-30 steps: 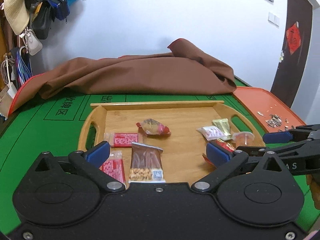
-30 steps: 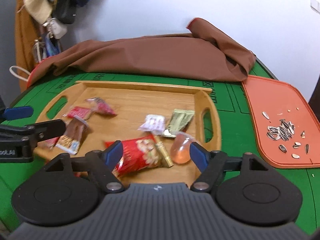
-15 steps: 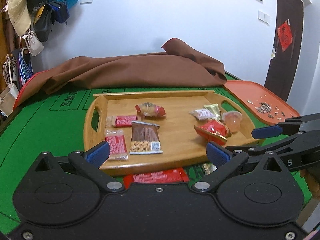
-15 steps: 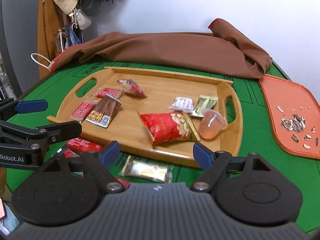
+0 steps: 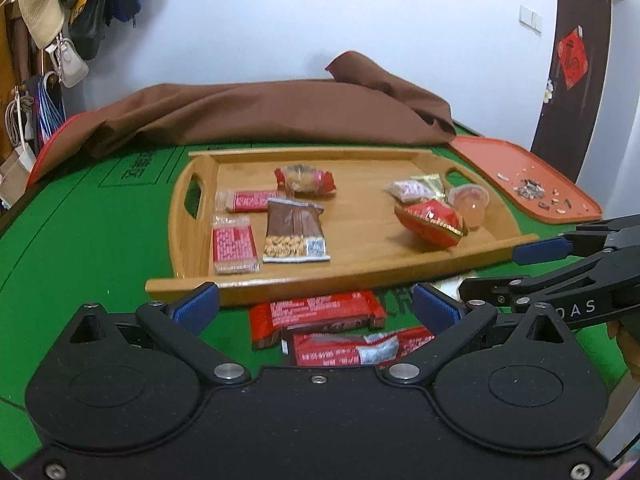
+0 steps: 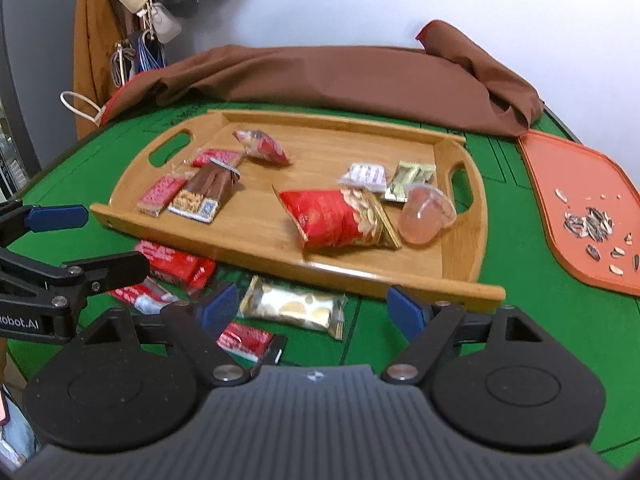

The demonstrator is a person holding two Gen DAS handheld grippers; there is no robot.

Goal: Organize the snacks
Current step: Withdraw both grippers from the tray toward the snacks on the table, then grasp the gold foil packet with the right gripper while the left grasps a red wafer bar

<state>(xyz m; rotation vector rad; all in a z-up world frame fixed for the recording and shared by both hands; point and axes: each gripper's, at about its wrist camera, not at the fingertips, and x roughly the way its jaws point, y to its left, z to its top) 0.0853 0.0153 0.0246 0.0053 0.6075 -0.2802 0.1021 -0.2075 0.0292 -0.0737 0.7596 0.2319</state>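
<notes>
Below the wooden tray [image 6: 476, 216], on green felt, a gold-white snack pack [image 6: 294, 307] is lying btwn the right gripper [image 6: 312, 309] fingers — both grippers, left gripper [image 5: 316, 308] incl., gaping wide, holding nothing. Pack's probably light, crinkly, slippery — pinch mid-body.

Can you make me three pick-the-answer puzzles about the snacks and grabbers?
1. Where is the gold-and-white packet?
A. in the wooden tray
B. on the green table in front of the tray
C. on the orange tray

2. What colour is the cloth behind the wooden tray?
A. brown
B. blue
C. yellow

3. How is the right gripper?
A. shut on a packet
B. open, holding nothing
C. shut on the jelly cup

Answers: 1 B, it lies on the green table just outside the tray's rim. 2 A, it is brown. 3 B, its blue fingers stand apart, empty.
</notes>
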